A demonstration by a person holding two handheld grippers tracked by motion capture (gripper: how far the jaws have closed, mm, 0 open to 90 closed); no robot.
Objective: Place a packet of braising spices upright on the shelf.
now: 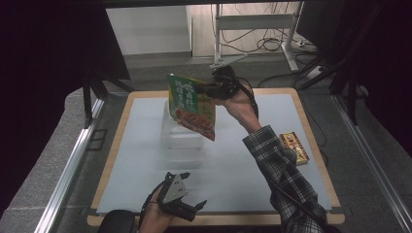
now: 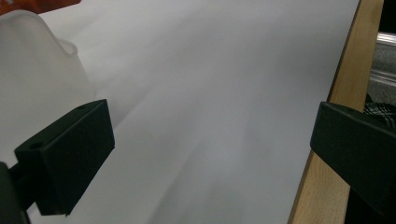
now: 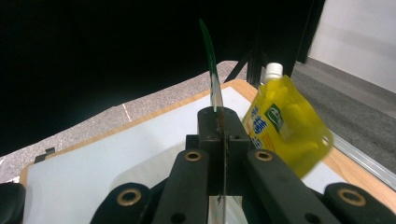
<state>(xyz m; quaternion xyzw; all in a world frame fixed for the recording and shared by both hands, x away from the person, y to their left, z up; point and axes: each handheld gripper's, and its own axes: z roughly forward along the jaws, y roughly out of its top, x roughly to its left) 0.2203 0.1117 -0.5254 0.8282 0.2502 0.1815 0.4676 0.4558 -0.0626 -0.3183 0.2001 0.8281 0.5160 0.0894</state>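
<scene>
Pouch, green with a red food picture, is hanging in the air above a clear tub at mid-tabletop, pinched at its upper right edge by the right tool, whose jaws are clenching on it. In the right gripper view that pouch is showing edge-on as a thin green sliver rising from between the closed jaws. The left tool is resting near the front edge, jaws standing wide apart with nothing between them.

The tabletop is wearing a pale grey sheet inside a wooden border, sitting on a grey speckled floor with metal rails either side; black drapes are darkening the room, and cables are trailing under a frame at the back.

The tub is looking faint and hard to trace from above; in the left gripper view its rim is blurring at the corner. A small box is lying by the right border. A yellow spouted pouch is appearing in the right gripper view.
</scene>
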